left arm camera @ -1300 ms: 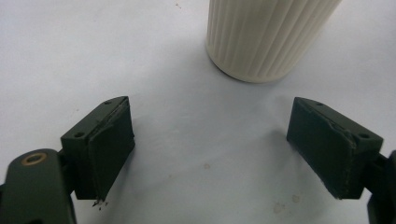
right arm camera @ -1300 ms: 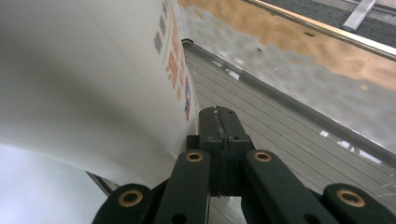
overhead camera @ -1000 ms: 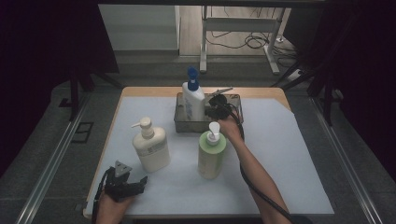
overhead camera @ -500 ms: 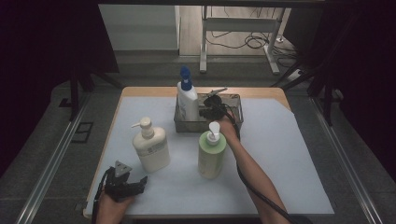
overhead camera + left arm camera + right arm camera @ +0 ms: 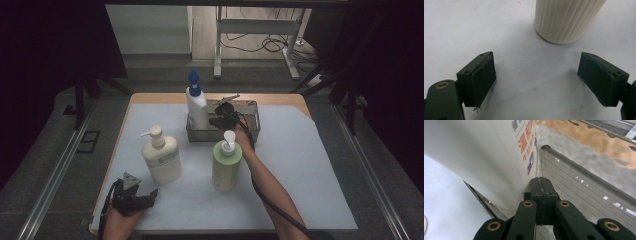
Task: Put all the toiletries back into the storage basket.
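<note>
Your right gripper has its fingers pressed together, holding nothing, beside the white bottle standing in the far tray. Your left gripper rests spread wide on the near surface, grasping nothing.

Overhead forward-down; two close claw-mounted views

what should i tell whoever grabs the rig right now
Right hand-held gripper: jaws shut, empty, inside the metal basket beside the white bottle with the blue cap.
Left hand-held gripper: open, resting near the table's front edge, facing the cream pump bottle.
Done: one bottle stands in the basket.
Left: probably the cream bottle and green pump bottle, both on the table.
</note>
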A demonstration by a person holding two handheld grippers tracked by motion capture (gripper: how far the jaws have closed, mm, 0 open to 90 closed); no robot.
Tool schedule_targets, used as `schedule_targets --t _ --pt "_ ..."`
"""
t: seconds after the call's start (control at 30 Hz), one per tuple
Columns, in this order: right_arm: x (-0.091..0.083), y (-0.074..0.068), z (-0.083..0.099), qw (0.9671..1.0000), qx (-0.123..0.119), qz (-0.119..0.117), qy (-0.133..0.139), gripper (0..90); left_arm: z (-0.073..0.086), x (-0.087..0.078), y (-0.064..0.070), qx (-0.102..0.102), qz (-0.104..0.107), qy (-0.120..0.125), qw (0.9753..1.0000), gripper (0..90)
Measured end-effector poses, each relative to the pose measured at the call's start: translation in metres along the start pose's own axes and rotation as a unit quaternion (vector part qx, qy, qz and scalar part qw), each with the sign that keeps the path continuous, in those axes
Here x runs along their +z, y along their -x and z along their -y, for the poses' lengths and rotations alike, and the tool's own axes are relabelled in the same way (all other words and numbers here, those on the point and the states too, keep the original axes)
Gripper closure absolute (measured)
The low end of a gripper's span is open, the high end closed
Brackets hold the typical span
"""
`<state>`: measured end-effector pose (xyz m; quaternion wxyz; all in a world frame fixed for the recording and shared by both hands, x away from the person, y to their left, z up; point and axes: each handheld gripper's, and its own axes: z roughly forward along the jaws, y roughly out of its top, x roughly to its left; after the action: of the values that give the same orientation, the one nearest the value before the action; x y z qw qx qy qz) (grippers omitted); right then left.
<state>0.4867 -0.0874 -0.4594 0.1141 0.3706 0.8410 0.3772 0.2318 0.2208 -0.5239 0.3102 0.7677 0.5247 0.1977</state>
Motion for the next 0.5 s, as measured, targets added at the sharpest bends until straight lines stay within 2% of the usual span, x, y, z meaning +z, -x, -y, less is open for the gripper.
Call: schedule_targets --t 0.07,0.5 --pt "-0.0002 0.0007 0.0005 1.0 0.007 -0.004 0.001 89.7 0.0 0.0 0.0 0.0 0.0 0.0 1.0 14.6" --pt "-0.0026 0.0003 0.0005 0.9999 0.006 -0.009 0.0 89.7 -0.0001 0.0 -0.0001 0.0 0.0 0.0 1.0 14.6"
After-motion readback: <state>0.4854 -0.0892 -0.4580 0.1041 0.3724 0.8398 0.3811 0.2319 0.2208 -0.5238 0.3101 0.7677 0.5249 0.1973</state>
